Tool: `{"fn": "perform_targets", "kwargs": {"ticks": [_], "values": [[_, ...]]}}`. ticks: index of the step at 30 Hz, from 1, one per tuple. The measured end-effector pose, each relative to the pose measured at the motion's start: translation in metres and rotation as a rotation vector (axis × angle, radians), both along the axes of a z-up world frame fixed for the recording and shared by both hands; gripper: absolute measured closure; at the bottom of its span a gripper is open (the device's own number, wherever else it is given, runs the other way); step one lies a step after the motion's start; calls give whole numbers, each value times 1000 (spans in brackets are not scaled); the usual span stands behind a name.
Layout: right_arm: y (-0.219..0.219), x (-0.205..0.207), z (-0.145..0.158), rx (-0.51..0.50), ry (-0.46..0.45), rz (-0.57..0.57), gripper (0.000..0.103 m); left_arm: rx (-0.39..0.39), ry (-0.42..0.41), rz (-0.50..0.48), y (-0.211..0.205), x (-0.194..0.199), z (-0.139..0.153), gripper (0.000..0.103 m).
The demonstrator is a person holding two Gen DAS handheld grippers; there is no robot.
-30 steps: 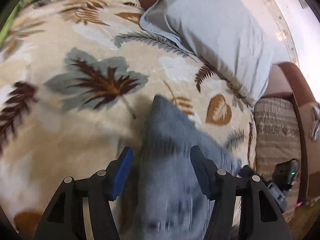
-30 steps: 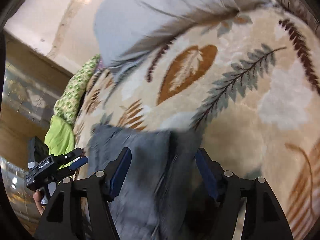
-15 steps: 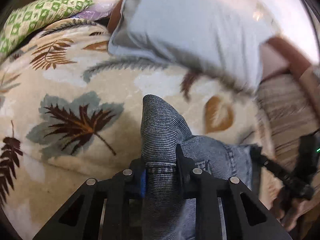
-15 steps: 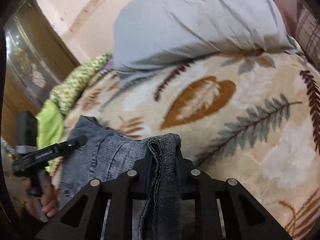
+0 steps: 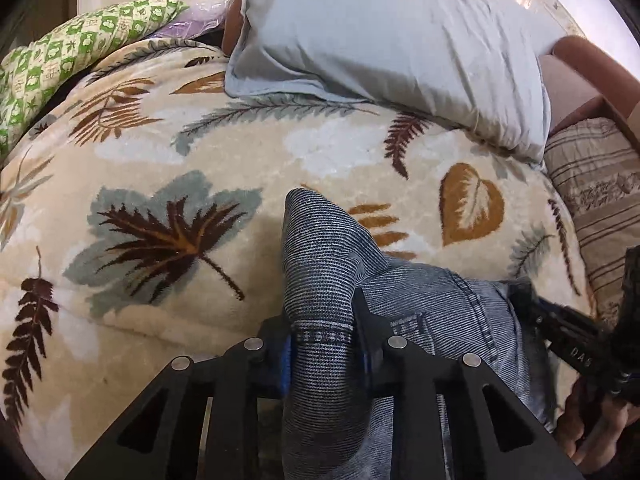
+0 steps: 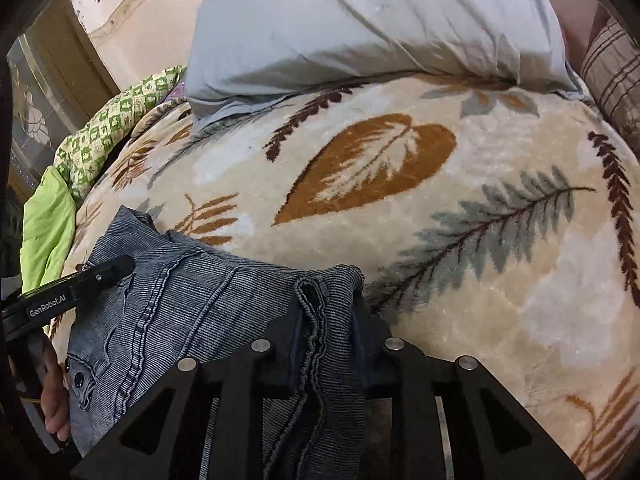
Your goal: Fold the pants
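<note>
Beyond pants (image 5: 320, 248), pillow (image 5: 392, 40) on leaf-print blanket (image 5: 168, 152)

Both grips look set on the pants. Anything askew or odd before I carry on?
Nothing stands out. The left gripper and right gripper each pinch a bunched fold of the pants on the leaf-print blanket.

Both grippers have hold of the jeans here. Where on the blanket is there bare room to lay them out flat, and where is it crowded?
Bare blanket lies between the jeans and the grey pillow, widest around the brown leaf print. Another patch runs beside the left gripper toward the green checked cloth. The near edge is crowded: bunched denim, both hands, and the right gripper.
</note>
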State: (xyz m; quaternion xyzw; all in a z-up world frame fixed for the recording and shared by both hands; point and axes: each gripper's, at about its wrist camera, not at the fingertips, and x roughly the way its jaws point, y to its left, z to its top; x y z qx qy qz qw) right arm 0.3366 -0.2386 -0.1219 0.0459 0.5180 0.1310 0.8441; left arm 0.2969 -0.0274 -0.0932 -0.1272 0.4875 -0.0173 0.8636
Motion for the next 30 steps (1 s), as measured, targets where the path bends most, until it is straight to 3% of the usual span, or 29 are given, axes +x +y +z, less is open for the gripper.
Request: {"fn": "perform_targets", "kwargs": {"ticks": [2,4,5,6,9,13,16,20,22,24,26,28,30], "values": [[-7,-1,3,47,17,-16,71,-65,1,18,7,-2,5,72],[-20,-5,15,163,15,-35,58,-111,11,29,21,-11,12,68],[-26,-10,22,211,2,-41,46,-120,9,32,27,-14,13,64],[-30,-14,29,233,-9,-48,42,-122,6,34,32,-20,16,61],[-43,-40,38,293,-5,-89,42,-107,4,57,44,-53,24,57],[-50,-92,37,355,0,-145,43,-154,15,89,50,-110,26,56],[-43,-124,51,341,-45,-114,53,-213,13,105,48,-151,21,58],[-22,-151,50,273,-23,-50,65,-171,19,81,34,-171,23,69],[-15,-154,37,259,17,-30,71,-83,29,68,23,-176,20,68],[-7,-152,24,201,59,-24,96,-13,33,61,13,-174,15,70],[-5,-156,29,175,36,-42,99,-15,21,58,9,-178,22,76],[3,-164,47,101,-33,-29,99,59,-16,36,-3,-184,26,77],[11,-167,41,46,-20,-18,99,152,-9,23,-15,-184,17,76]]}}
